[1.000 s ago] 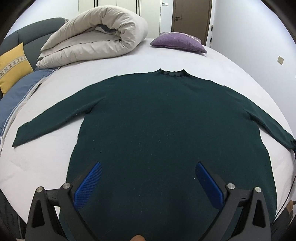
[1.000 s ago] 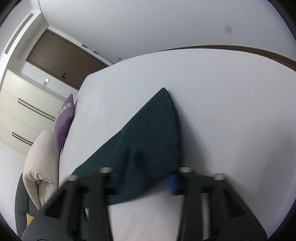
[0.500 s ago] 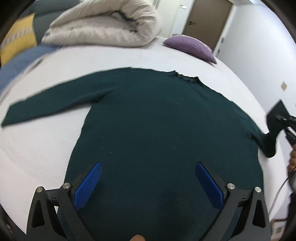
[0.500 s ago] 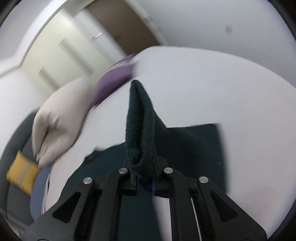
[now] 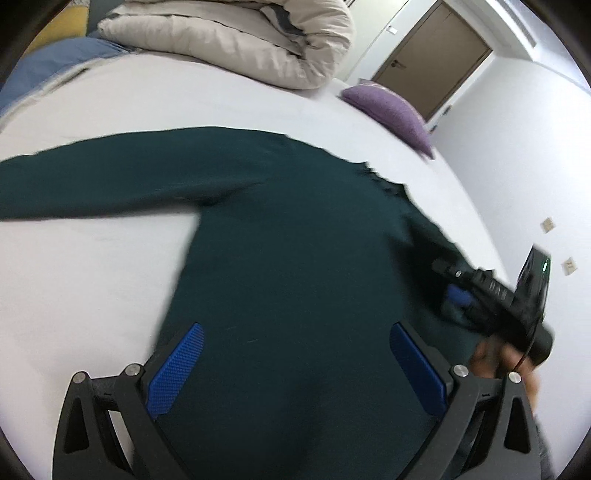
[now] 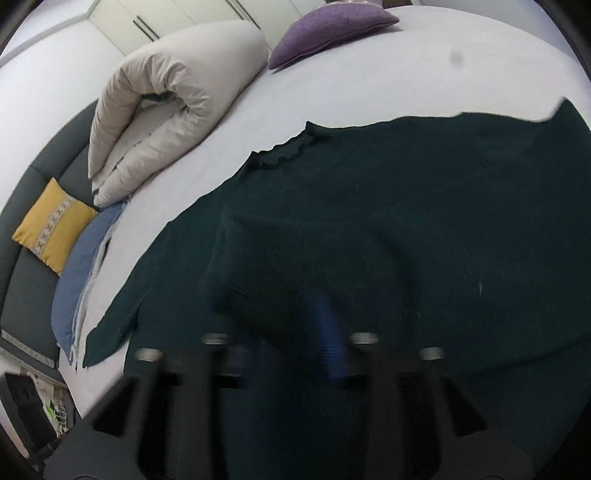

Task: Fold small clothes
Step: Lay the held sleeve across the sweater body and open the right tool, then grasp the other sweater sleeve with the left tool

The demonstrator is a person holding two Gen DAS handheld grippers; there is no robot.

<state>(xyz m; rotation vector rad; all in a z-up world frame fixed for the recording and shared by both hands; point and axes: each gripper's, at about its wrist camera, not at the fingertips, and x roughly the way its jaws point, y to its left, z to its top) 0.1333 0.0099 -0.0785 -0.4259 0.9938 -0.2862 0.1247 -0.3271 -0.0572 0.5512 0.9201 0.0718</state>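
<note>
Sweater (image 5: 295, 258) – dark green knit (frilled collar), flat on bed (image 5: 92, 277)

A dark green knit sweater (image 5: 295, 240) lies flat on the white bed, its frilled collar at the far side. Its left sleeve stretches out straight; its right sleeve is folded across the body.

- A home bedroom: a wide bed (image 5: 229, 99) with a pale sheet fills the scene.
- At its far side lie a rolled beige duvet (image 5: 236, 40) and a purple pillow (image 5: 391, 110).
- A brown door (image 5: 436, 55) stands beyond; white wardrobe doors (image 6: 177, 18) line the far wall.
</note>
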